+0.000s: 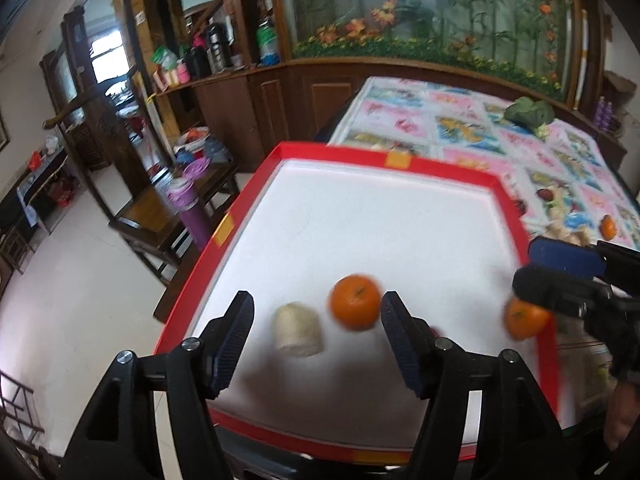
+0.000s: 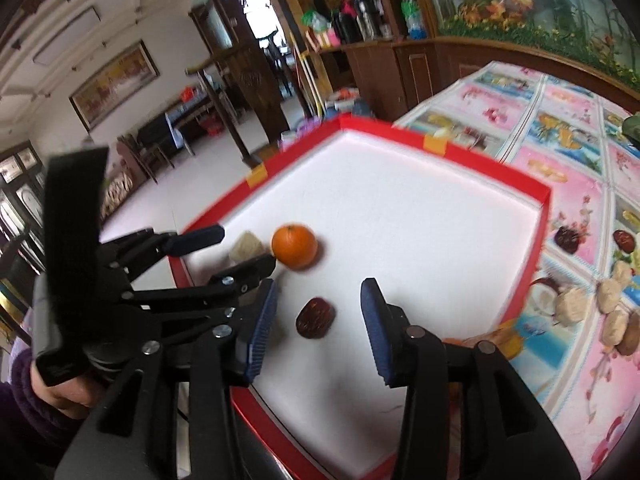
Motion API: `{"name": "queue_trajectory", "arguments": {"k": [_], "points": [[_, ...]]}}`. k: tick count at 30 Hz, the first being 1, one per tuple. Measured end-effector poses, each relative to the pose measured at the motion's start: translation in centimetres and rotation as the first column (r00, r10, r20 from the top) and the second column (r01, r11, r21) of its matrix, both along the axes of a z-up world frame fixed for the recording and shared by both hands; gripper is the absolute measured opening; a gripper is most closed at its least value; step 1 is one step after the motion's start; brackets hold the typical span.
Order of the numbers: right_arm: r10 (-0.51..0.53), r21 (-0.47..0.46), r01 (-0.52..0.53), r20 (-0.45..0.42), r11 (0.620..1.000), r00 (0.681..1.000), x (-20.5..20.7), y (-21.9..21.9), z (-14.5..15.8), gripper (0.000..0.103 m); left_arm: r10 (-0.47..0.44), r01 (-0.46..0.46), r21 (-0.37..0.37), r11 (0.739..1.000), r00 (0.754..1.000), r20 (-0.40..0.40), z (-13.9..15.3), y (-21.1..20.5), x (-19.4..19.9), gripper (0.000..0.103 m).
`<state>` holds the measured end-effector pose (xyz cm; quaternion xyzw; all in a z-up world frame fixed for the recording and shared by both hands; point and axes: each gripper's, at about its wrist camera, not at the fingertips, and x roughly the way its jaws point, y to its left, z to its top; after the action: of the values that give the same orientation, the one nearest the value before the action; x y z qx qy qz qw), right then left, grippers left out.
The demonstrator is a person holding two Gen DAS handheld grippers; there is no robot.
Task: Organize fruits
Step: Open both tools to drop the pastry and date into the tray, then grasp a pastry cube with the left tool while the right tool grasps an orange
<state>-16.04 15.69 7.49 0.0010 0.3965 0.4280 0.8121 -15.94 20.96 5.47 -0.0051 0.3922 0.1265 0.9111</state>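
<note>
Seen along the left tongs, whose blue-padded fingers stand wide apart with nothing between them, a shallow red-rimmed tray with a white floor sits at the edge of the surface, which is covered by a cloth printed with flowers and fruit. On the tray floor, just ahead of those tongs, a pale cream fruit with a rough skin lies near the left finger, and a blurred orange tangerine lies just beside it to the right, close to the right finger but apart from it. Farther right, a second tangerine sits against the tray's right rim, partly covered by the right tongs, which enter from that side over the rim. Beyond the rim another tangerine rests on the cloth, and a green leafy vegetable lies well back on it. In the right wrist view the left tongs reach in from the left over the tray's near corner, their lower finger almost touching the tangerine, with the pale fruit between the two fingers. The right tongs are likewise spread apart and hold nothing; a dark red, wrinkled fruit lies on the white floor between their fingers, clear of both. To the right, off the tray, several pale round fruits cluster on the cloth.
</note>
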Motion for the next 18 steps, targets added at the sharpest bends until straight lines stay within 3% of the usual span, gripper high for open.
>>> {"name": "queue_trajectory", "arguments": {"k": [8, 13, 18], "points": [[-0.196, 0.025, 0.197, -0.019, 0.980, 0.980, 2.5, -8.7, 0.4, 0.053, -0.166, 0.166, 0.000, 0.986, 0.986, 0.015, 1.2, -5.9, 1.2, 0.071], [-0.343, 0.016, 0.344, -0.073, 0.939, 0.937, 3.3, -16.0, -1.0, 0.053, -0.288, 0.288, -0.003, 0.957, 0.957, -0.005, 1.1, -10.1, 1.6, 0.071], [-0.480, -0.023, 0.479, -0.059, 0.877, 0.875, 3.6, -22.5, -1.5, 0.053, -0.393, 0.393, -0.010, 0.920, 0.920, -0.011, 1.7, -13.9, 2.1, 0.071]]}}
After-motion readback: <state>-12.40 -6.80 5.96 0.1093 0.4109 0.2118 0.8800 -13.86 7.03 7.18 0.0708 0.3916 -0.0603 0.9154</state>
